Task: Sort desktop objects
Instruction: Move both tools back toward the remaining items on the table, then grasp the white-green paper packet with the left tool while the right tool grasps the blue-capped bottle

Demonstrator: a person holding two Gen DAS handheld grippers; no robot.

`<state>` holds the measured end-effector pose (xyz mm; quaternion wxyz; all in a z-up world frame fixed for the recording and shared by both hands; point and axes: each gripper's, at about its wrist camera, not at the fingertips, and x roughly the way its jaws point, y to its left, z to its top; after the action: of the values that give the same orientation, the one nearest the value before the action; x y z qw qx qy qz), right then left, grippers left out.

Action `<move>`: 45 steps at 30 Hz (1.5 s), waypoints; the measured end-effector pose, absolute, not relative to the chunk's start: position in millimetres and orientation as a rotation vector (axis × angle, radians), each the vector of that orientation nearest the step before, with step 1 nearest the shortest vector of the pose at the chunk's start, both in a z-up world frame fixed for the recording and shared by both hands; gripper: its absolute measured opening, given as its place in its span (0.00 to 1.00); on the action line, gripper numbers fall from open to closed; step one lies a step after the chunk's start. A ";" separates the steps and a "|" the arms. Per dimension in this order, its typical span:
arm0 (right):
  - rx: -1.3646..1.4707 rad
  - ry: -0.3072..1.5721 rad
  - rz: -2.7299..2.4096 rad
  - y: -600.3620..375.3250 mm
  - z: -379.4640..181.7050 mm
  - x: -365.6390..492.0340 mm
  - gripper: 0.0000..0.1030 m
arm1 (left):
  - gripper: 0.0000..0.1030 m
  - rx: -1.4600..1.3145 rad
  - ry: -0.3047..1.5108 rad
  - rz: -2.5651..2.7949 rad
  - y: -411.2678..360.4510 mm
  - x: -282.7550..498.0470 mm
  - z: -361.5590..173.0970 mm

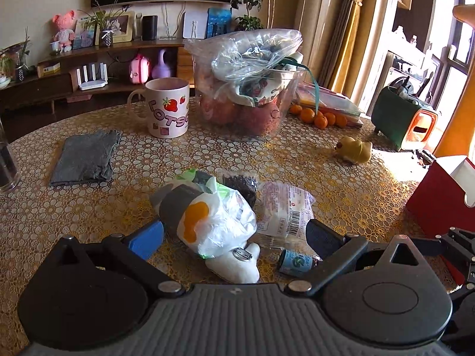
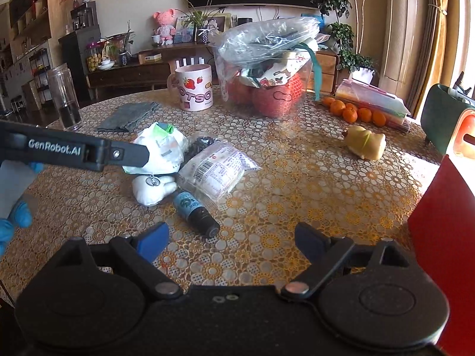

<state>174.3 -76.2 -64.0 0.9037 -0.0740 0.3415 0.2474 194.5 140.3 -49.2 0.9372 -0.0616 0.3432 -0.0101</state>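
A small blue-labelled bottle (image 2: 194, 212) is lying nearest, beside a white plush toy (image 1: 234, 262), a barcoded packet (image 1: 285, 210) and a crumpled plastic bag (image 1: 218, 216). The left gripper (image 1: 234, 237) is standing wide open around the bag and plush, gripping nothing. The right gripper (image 2: 230, 241) is hovering open and empty just before the bottle. Farther, a pink mug (image 1: 167, 108) and a clear tub (image 1: 246, 101) are standing.
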 end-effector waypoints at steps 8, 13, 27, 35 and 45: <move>-0.176 0.712 0.545 -56.1 -79.1 186.8 0.87 | 1.00 -0.117 0.767 0.056 155.1 248.5 -45.5; -0.194 0.717 0.561 -47.2 -86.4 192.2 0.85 | 1.00 -0.107 0.807 0.095 160.0 278.0 -46.2; -0.235 0.724 0.537 -30.2 -110.2 206.2 0.73 | 1.00 -0.149 0.930 0.192 176.6 310.0 -77.4; -0.246 0.702 0.531 -22.8 -114.4 206.6 0.70 | 1.00 -0.172 0.971 0.208 179.0 315.6 -93.9; -0.206 0.696 0.532 -23.7 -115.6 206.3 0.68 | 0.86 -0.184 0.967 0.184 177.7 310.3 -101.1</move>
<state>206.3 -23.7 -115.6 0.9006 -0.0995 0.3362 0.2569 310.3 177.7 -101.1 0.8772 -0.0883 0.4636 0.0884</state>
